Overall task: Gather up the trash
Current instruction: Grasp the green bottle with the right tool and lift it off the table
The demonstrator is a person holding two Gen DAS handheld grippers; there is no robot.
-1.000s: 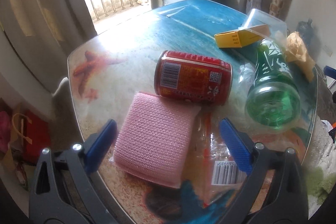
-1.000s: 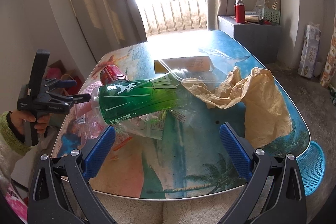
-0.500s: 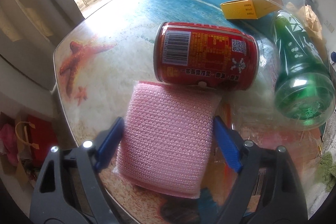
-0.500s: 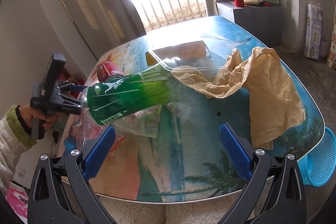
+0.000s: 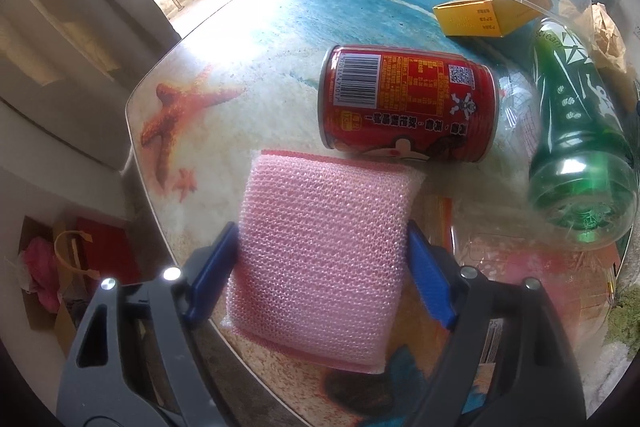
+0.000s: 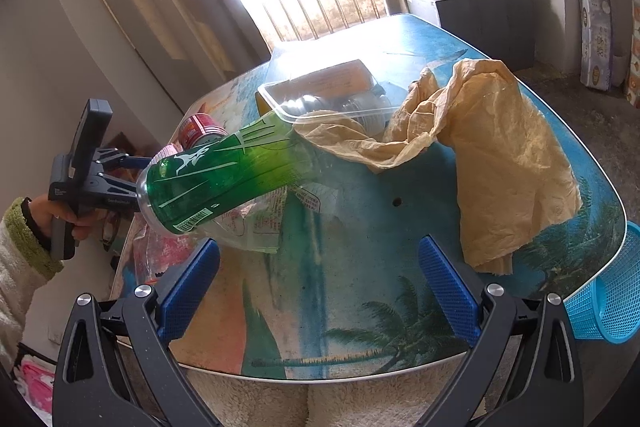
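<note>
In the left wrist view my left gripper (image 5: 322,273) is closed onto a pink scrubbing sponge (image 5: 320,251) lying at the table's near edge, one blue pad on each side. A red can (image 5: 408,103) lies on its side just beyond the sponge. A green plastic bottle (image 5: 580,147) lies to the right; it also shows in the right wrist view (image 6: 224,179). My right gripper (image 6: 318,289) is open and empty above the table's front edge. A crumpled tan paper bag (image 6: 500,155) lies ahead of it on the right.
A yellow box (image 5: 480,15) and a clear plastic container (image 6: 328,95) sit further back on the beach-print table (image 6: 360,307). Clear wrappers (image 6: 256,227) lie under the bottle. A blue basket (image 6: 608,299) hangs below the table's right edge. A grey cabinet (image 6: 480,15) stands behind.
My left gripper has moved forward over the pink sponge and its jaws have closed against the sponge's sides. My right gripper has stayed open and shifted slightly.
</note>
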